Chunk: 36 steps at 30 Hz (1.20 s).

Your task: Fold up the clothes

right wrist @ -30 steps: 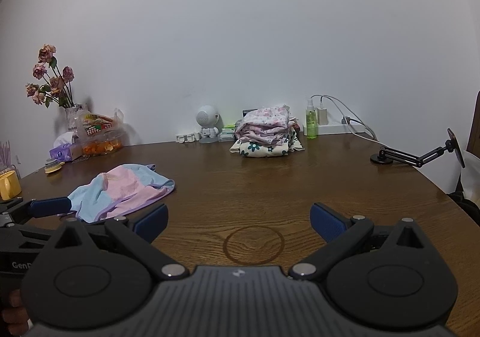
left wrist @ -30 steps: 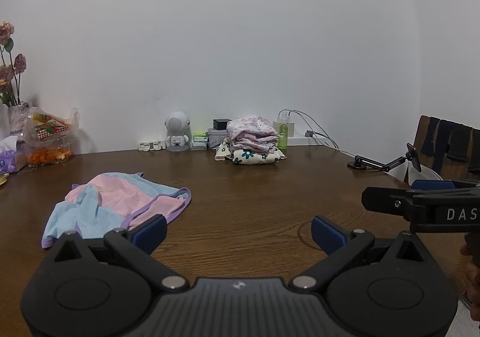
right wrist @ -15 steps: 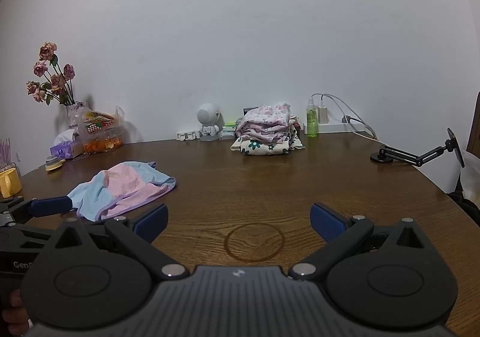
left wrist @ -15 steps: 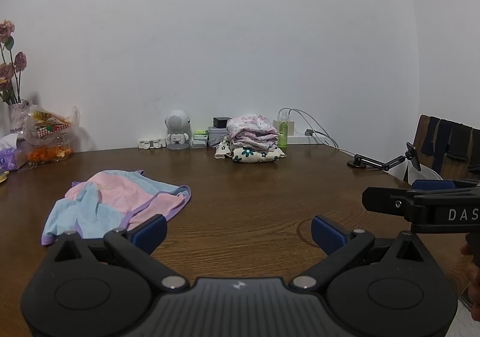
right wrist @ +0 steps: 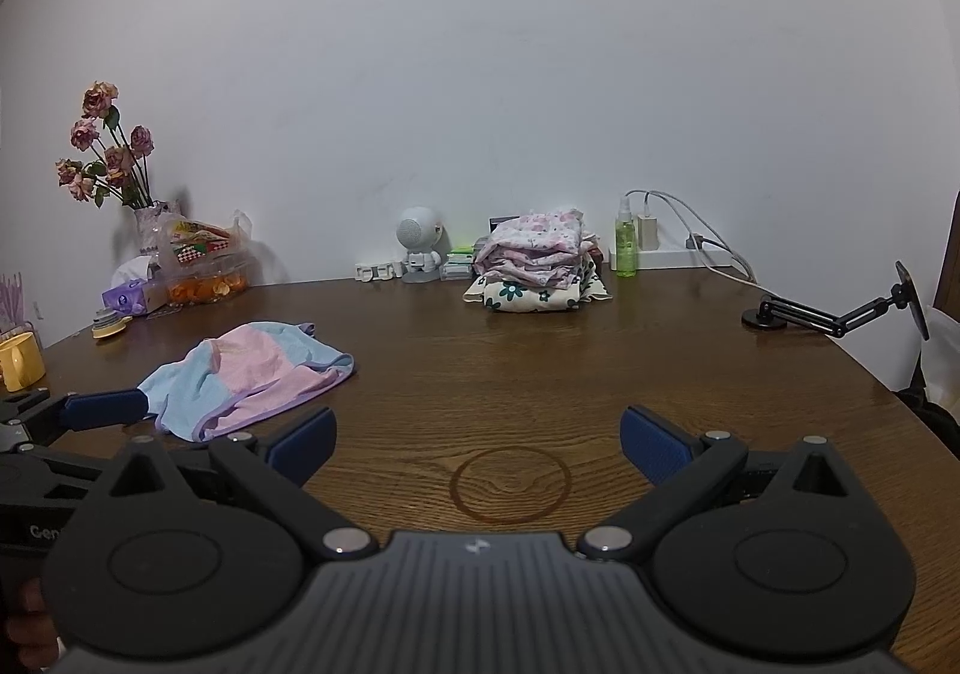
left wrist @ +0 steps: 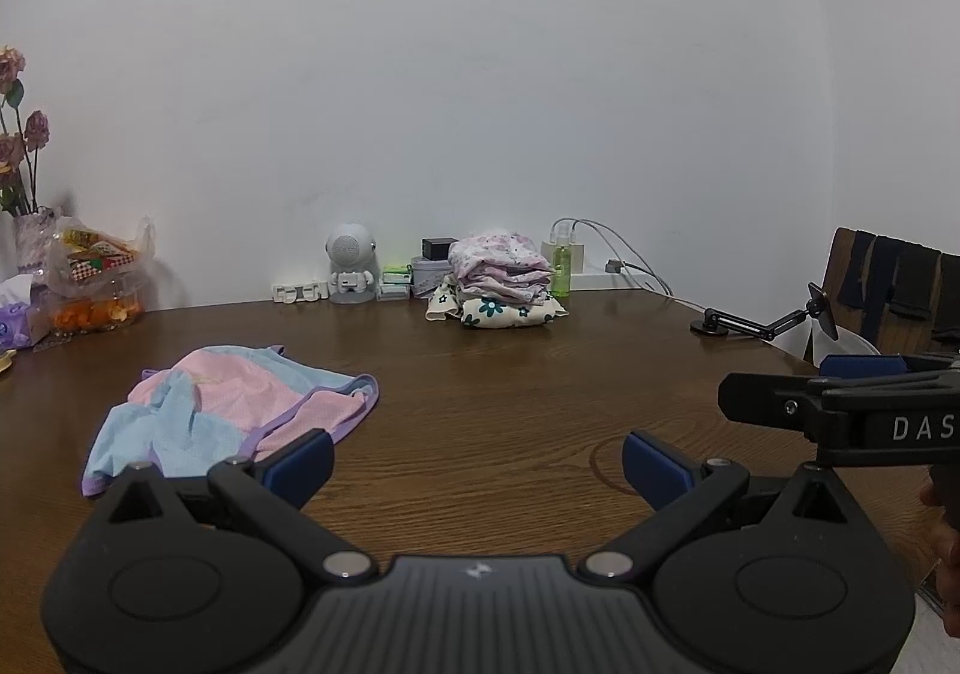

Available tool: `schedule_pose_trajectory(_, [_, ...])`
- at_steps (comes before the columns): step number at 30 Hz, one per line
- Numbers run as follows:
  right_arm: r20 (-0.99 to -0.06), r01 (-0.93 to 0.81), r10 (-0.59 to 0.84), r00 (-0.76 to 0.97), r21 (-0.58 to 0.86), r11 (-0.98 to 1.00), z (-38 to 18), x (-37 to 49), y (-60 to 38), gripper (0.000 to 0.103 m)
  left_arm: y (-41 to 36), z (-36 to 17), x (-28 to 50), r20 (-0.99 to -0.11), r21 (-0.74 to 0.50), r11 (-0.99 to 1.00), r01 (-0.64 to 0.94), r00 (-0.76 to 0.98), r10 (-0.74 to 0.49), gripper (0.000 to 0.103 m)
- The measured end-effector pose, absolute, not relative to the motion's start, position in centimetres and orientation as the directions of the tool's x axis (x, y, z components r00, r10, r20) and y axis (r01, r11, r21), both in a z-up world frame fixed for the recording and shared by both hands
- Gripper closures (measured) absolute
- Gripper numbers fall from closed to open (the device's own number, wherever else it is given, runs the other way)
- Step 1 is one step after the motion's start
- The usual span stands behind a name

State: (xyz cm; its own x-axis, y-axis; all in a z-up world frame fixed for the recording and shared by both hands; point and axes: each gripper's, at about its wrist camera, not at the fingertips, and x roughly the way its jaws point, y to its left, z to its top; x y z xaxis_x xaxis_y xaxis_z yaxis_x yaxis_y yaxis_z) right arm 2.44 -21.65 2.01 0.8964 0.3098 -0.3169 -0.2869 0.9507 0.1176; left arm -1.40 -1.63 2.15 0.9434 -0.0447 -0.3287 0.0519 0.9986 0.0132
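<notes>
Approach phase, by my reading — no fold had been started. Left gripper (left wrist: 477, 461) was held low over the wooden table (left wrist: 540, 374), fingers spread wide apart with nothing between them; right gripper (right wrist: 477, 443) was in the same condition, wide open and empty, over bare wood with a faint ring mark just ahead of it.

Garment to be folded, a pink-and-blue piece with purple trim (left wrist: 234, 410), lay crumpled on the table to the left of both tools. In the left wrist view its near edge sat just beyond the left fingertip (left wrist: 297, 464); whether the two touched could not be told. From the right wrist view the garment (right wrist: 252, 374) was off to the left, near but apart from that gripper's fingers.

Stack of folded clothes (right wrist: 534, 269) stood at the far edge by the wall, well apart from the loose piece — presumably finished items.

Next move, as judged: bring both grippers leftward to the garment, pinch two edges or corners, lift and spread it flat before any fold. Mesh-like cloth looked thin, so a pinch could catch both layers.
</notes>
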Motion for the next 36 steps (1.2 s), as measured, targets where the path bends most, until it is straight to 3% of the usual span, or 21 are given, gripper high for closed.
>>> schedule_pose_trajectory(36, [-0.320,-0.288,0.312,0.894,0.123,0.950,1.90,2.48,-21.70,0.000,-0.97,1.90,-1.31,-0.342,0.000,1.000,0.014,0.939,-0.013,0.000])
